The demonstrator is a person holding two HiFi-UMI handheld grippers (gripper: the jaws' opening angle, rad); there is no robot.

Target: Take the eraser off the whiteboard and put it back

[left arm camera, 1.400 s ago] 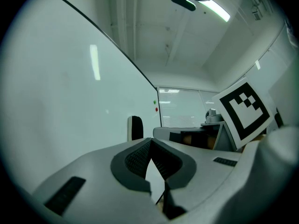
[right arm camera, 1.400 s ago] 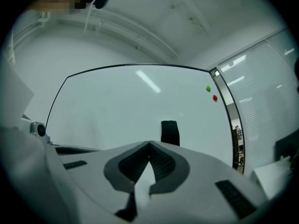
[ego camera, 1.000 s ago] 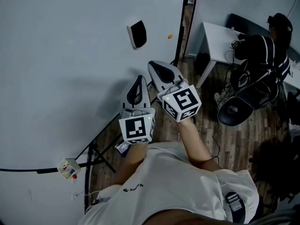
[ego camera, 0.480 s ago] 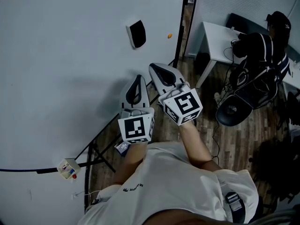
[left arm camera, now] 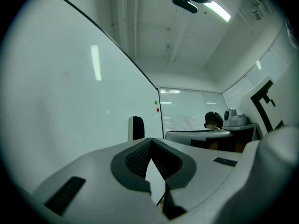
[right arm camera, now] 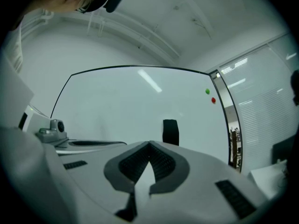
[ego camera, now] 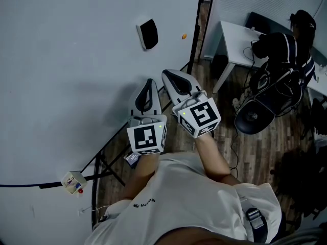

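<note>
1. A person in a white shirt (ego camera: 189,198) holds one tool in each hand, side by side and close together.
2. Each tool has a cube with black and white squares on it. The left cube (ego camera: 147,138) is just beside the right cube (ego camera: 199,116).
3. The left gripper (ego camera: 148,80) is closed. Its two jaws meet at the tips and nothing is between them.
4. The right gripper (ego camera: 166,74) is closed too. Its jaws touch at the tips and hold nothing.
5. Both tools point at the whiteboard (ego camera: 76,60), which fills the left side of the head view.
6. A small box with a red button (ego camera: 74,182) sits at the board's lower edge, near the person.
7. The eraser (ego camera: 148,34) is black and sticks on the whiteboard. It is well apart from both tools, up past their tips.
8. In the right gripper view the eraser (right arm camera: 170,132) stands upright just above the closed jaws. A green dot (right arm camera: 207,91) and a red dot (right arm camera: 213,100) sit near the board's right edge.
9. Farther off is a white desk (ego camera: 235,37) on a wood floor (ego camera: 255,152).
10. Another person in dark clothes (ego camera: 286,55) sits at that desk.
</note>
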